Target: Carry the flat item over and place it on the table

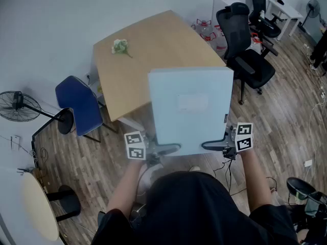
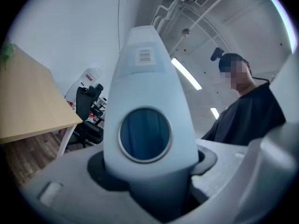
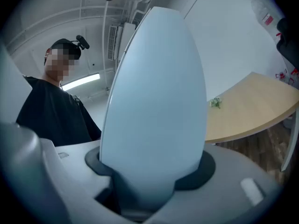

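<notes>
You hold the binder [image 1: 191, 108] flat and roughly level in front of you, gripped at its near edge on both sides. The left gripper [image 1: 166, 148] is clamped on the near left corner and the right gripper [image 1: 214, 146] on the near right. Each gripper view shows the dark pads pressed against the binder's two faces. The jaws stand fairly wide only because the binder is thick.

Two grips set well apart probably suit a broad, flat thing like this: one grip at an edge would let it sag or swing. Both grippers point level, so the binder lies parallel to the table [image 1: 153, 50], ready to be laid down flat, not dropped on an edge.

The binder hangs in the air. Its far part overlaps the table's near corner in the head view and the rest is over the floor, so it is not yet set down. The tabletop is bare apart from a sprig [image 1: 120, 46] near the far edge, which leaves room to place it.
</notes>
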`<state>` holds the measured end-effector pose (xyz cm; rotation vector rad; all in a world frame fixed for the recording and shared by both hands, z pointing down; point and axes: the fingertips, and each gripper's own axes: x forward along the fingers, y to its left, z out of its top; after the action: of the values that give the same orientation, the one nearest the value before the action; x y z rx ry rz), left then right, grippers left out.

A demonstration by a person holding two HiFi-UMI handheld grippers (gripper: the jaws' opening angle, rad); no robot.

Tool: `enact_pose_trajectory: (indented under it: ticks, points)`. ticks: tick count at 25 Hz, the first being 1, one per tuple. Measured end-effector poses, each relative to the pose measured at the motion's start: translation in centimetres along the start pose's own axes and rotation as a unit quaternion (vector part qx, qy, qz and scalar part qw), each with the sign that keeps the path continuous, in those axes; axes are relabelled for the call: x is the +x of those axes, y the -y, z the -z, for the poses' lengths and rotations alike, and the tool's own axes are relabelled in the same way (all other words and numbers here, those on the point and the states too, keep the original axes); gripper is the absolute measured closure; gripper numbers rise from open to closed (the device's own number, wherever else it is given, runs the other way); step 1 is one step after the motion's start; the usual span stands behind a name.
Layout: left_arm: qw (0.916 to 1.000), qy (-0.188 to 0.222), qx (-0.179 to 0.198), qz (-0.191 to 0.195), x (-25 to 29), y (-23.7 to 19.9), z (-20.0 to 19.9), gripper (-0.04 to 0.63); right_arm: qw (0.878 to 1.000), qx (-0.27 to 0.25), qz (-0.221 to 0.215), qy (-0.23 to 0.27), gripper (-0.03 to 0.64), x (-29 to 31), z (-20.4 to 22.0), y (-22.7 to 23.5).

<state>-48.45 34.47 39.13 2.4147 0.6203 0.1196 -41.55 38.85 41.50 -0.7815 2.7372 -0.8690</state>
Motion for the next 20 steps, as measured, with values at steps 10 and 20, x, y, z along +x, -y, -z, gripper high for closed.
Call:
enact_pose_trajectory:
  ticks: [10, 20]
  points:
    - [1.0, -0.003, -0.006, 0.007, 2.5, 0.0, 1.3, 0.282, 1.0, 0.005, 0.004, 0.004, 0.285, -2.6, 1.1, -0.1]
    - [0.9997, -0.011, -0.01, 0.021, 7.5, 0.5, 3.3, 0.282, 1.0, 0.008, 0.023, 0.015, 0.285, -7.8, 2.6, -0.8]
